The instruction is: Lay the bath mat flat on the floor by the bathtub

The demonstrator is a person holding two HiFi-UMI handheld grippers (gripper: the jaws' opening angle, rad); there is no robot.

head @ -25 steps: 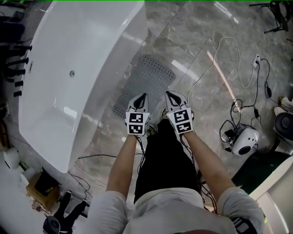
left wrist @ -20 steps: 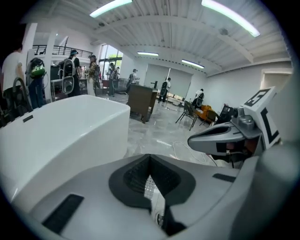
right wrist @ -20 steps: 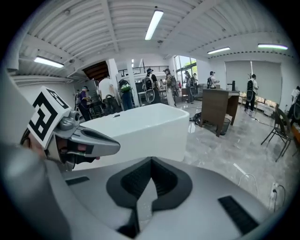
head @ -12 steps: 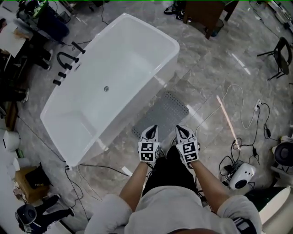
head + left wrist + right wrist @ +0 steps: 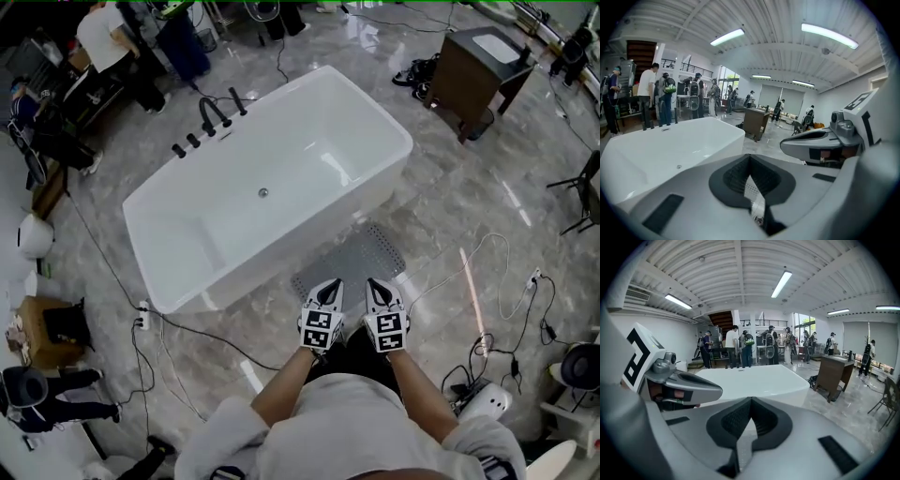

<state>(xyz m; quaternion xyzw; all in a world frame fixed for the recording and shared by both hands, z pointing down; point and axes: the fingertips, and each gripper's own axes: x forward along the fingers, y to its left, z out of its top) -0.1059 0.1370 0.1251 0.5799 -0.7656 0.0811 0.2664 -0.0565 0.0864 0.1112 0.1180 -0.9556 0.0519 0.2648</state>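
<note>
Both pairs of jaws are shut tip to tip, holding nothing. The left gripper and right gripper are held out side by side on bare forearms, tilted slightly down. Their cubes carry only black-and-white square markers. The grey perforated bath mat lies flat on the floor, just near of the white bathtub.

Head view high, steeply downward — both gripper views low, near-level; bathtub common to all three.

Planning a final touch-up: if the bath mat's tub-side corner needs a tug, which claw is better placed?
Left, marginally. Left claw and right claw are shut, empty, side by side over the bath mat's near edge; left sits toward the bathtub.
</note>
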